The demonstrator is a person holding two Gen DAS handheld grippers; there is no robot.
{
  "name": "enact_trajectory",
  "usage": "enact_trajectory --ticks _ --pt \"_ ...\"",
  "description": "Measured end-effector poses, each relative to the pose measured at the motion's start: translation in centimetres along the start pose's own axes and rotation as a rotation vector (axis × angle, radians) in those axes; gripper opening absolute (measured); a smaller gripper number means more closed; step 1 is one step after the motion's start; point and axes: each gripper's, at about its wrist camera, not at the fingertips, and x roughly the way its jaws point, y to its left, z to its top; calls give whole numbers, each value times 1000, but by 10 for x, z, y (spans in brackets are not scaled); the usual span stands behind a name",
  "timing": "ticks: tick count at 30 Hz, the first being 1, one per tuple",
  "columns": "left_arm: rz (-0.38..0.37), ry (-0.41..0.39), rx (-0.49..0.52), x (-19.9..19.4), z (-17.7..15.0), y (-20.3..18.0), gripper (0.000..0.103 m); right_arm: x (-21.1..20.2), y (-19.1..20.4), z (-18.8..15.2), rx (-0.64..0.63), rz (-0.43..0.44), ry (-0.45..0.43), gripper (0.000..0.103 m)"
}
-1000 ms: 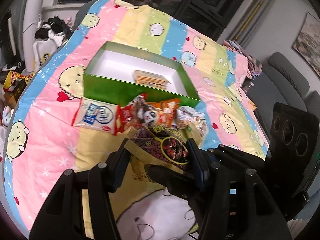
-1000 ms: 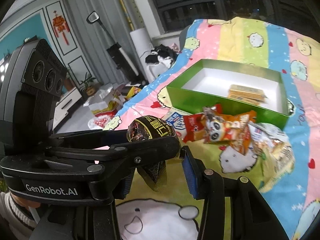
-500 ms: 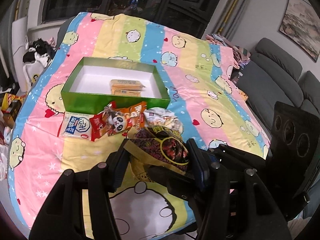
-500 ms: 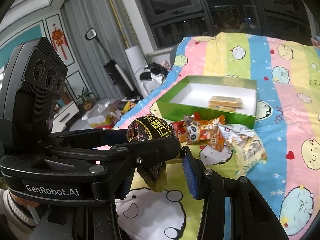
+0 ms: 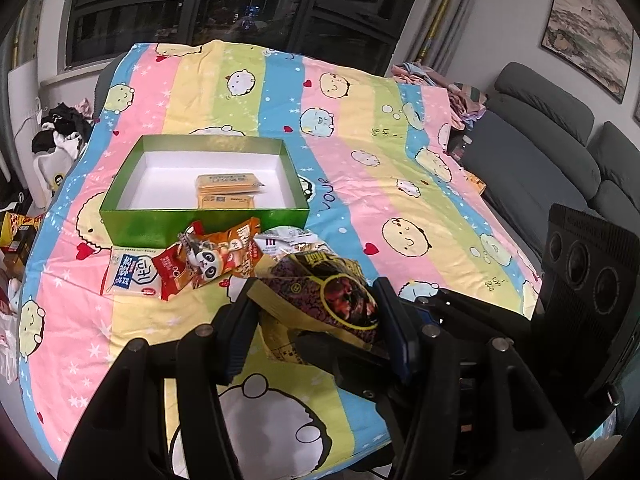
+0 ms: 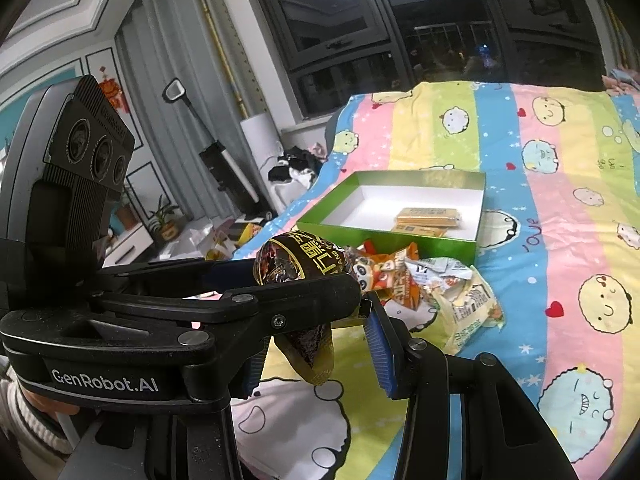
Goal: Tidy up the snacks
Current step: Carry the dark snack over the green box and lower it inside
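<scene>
The left gripper (image 5: pixel 316 316) pinches a dark snack bag (image 5: pixel 332 296) with gold lettering, its fingers (image 5: pixel 394 332) pressed against the bag's two sides and holding it above the near part of the bed (image 5: pixel 400 168). In the right wrist view the same bag (image 6: pixel 298 264) hangs in front of the right gripper (image 6: pixel 316 344), whose fingers (image 6: pixel 380 348) stand spread apart with only the bag's lower tip between them, not squeezed.

Compared with a second ago, both cameras have pulled back and risen: the green box (image 5: pixel 200 222) now looks smaller and farther off, and more of the striped cartoon blanket shows around it. The grip on the bag is unchanged.

Inside the box lie yellow packets (image 5: pixel 228 188). Just in front of its near wall sits a heap of loose snacks: a white-and-blue packet (image 5: pixel 132 276) at the left, a red-orange panda packet (image 5: pixel 212 260) in the middle and a crumpled pale wrapper (image 6: pixel 460 300) at the right.
</scene>
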Motion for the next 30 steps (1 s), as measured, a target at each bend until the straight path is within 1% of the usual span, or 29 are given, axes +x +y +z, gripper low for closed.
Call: enact_trajectory --ticks 11,18,30 --pt "-13 -2 21 4 4 -8 56 -6 -4 -2 4 -16 -18 47" --pt "-17 -21 38 2 14 -8 56 -9 -4 7 -6 -23 -44 47" --pt "-10 -78 80 -1 56 -5 56 -4 -9 44 -30 -25 -106 47"
